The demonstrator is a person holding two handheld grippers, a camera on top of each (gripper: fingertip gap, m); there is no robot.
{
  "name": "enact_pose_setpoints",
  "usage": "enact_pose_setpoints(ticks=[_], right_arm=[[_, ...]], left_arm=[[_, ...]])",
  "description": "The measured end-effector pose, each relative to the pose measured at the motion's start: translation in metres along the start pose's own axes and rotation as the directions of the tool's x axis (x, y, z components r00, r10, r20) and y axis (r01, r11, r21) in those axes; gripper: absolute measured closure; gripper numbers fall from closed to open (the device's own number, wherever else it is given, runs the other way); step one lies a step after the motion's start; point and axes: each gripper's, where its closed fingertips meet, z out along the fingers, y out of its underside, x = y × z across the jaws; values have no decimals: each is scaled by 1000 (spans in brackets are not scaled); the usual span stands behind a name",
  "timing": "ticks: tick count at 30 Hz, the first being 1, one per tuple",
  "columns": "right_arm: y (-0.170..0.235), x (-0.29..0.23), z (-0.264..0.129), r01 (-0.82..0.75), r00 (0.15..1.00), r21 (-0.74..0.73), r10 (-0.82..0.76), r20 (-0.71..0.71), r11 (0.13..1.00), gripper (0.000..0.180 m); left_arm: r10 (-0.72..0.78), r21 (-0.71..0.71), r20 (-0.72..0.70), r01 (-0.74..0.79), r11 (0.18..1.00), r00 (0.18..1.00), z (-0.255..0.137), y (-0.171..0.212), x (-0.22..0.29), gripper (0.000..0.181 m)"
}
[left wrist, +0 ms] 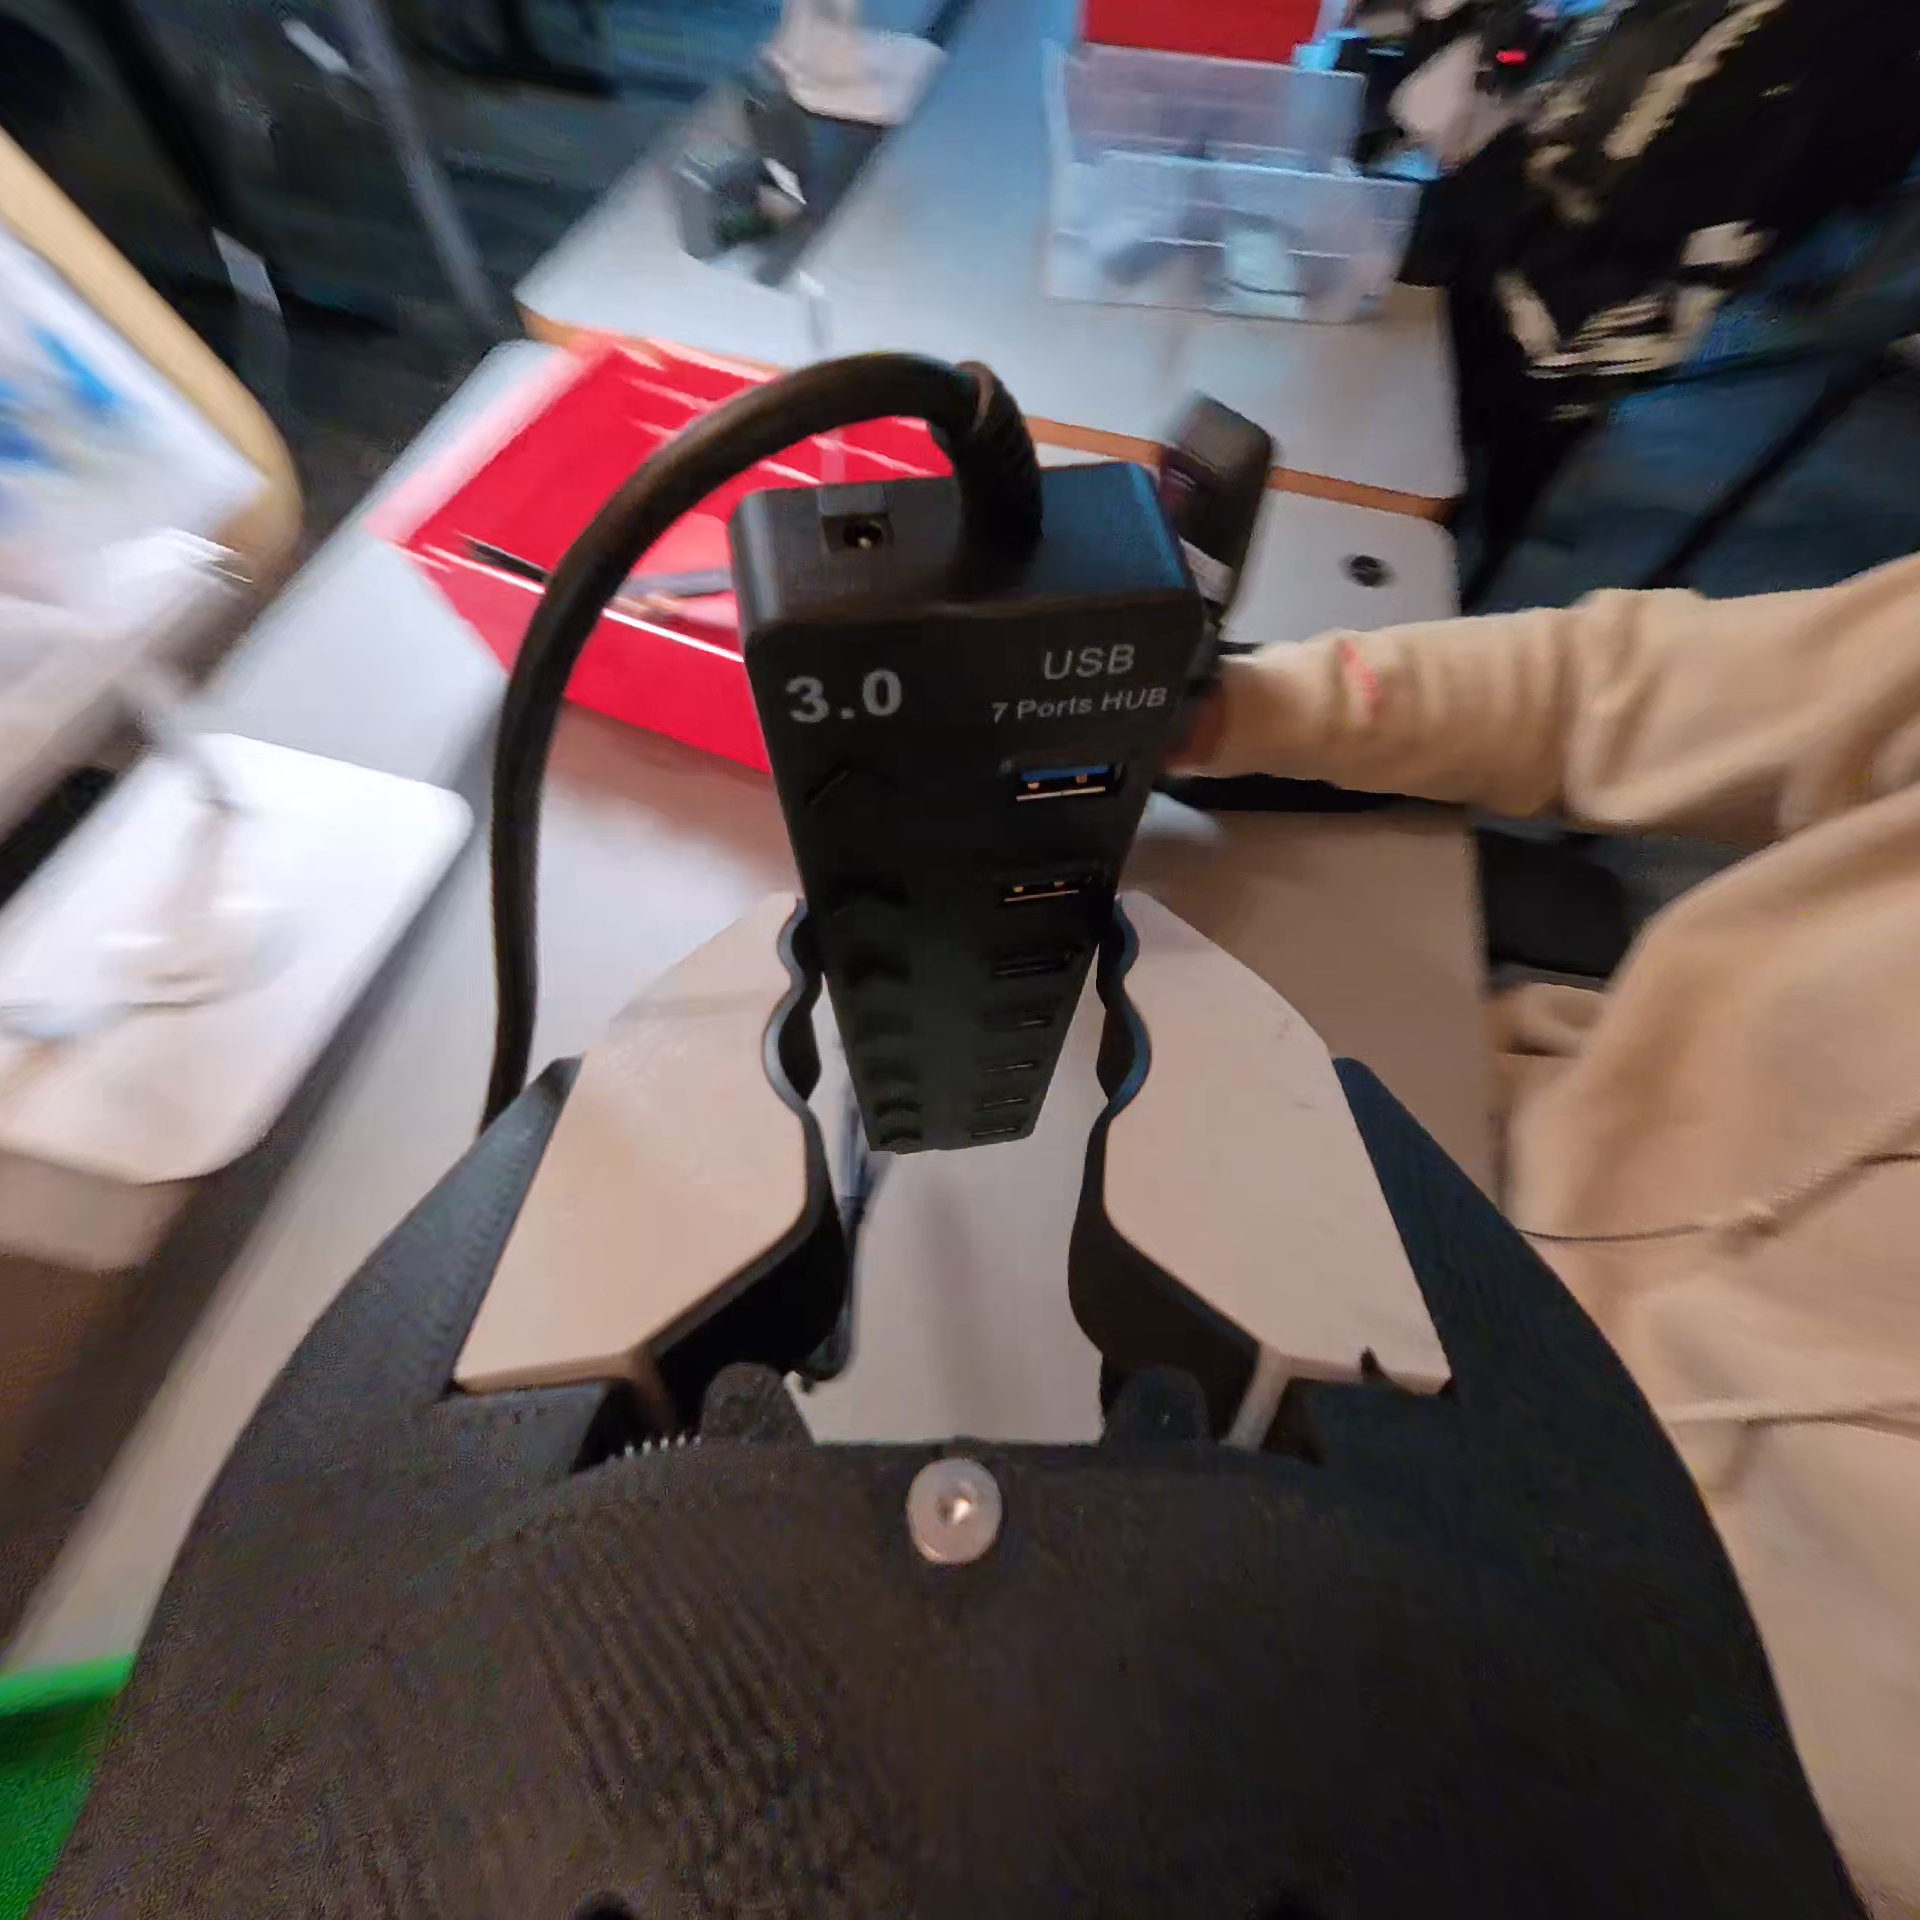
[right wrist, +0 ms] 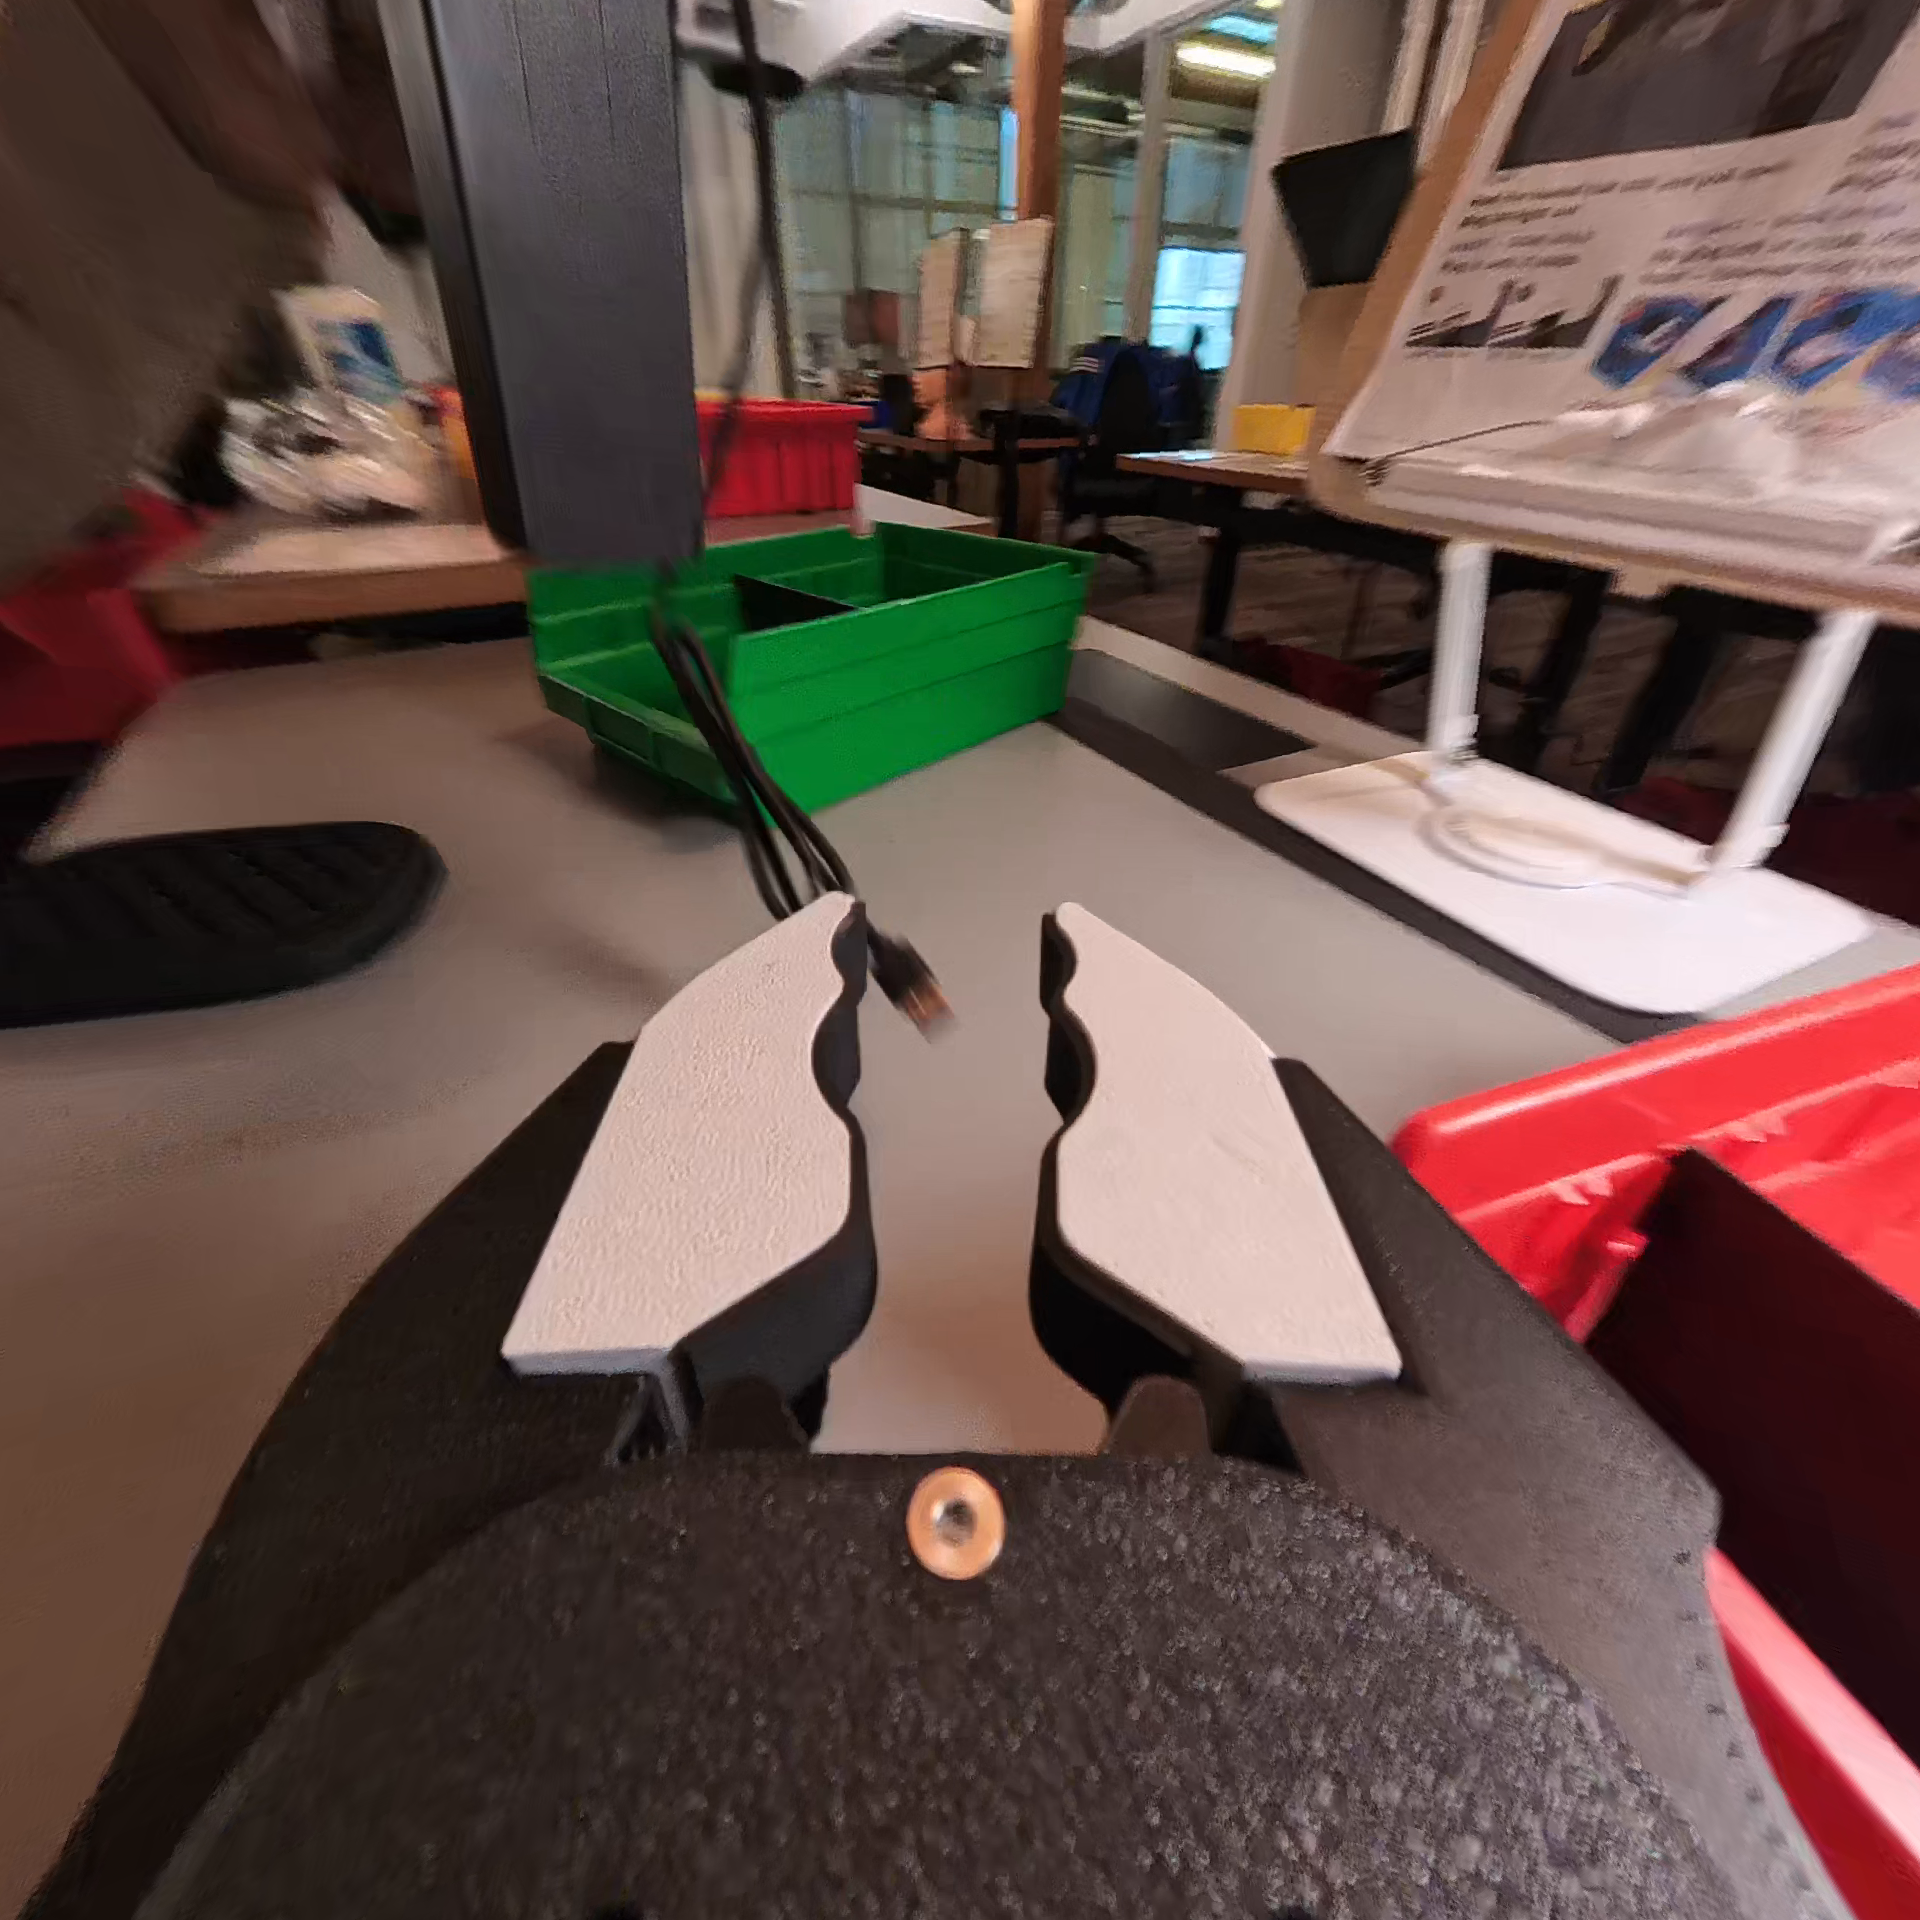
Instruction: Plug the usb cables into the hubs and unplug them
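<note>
Hub [left wrist: 961,790], black, stands clamped between the fingers of my left claw [left wrist: 956,935], its cable [left wrist: 582,665] looping off left. My right claw [right wrist: 954,940] gapes with nothing in it, a cable plug [right wrist: 920,1000] dangling just beside its left finger above the bench [right wrist: 312,1122].

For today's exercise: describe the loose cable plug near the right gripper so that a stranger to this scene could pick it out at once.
Start at the green bin on the grey table. Thin black cables run from it toward the camera, ending by the right gripper. The plug is the small black connector beside the tip of the gripper's left finger, the only cable end in sight.
</note>
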Motion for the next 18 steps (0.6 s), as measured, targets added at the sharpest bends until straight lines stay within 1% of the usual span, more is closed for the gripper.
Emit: enact_pose_setpoints(ticks=[2,4,6,8,12,14,18], right_arm=[[0,-15,1,-135,980,2,133,150,991,147],[4,-28,2,-192,948,-40,196,253,981,143],[9,-45,3,-202,915,-85,219,338,976,138],[15,-60,5,-189,889,-142,231,395,972,131],[39,-87,10,-89,864,-265,207,459,960,117],[48,-97,11,-51,851,-303,200,485,952,116],[54,-109,15,-2,843,-308,167,511,951,122]], left_arm=[[-82,-34,-147,78,996,986,36,28,21,128],[-137,-89,-241,119,989,961,69,58,36,128],[-157,-130,-263,127,983,952,95,83,41,128],[-179,-152,-276,141,978,944,112,99,42,128],[-204,-158,-323,160,974,924,132,109,51,128],[-190,-155,-338,145,977,922,138,109,57,128],[-175,-153,-320,131,979,931,147,104,60,128]])
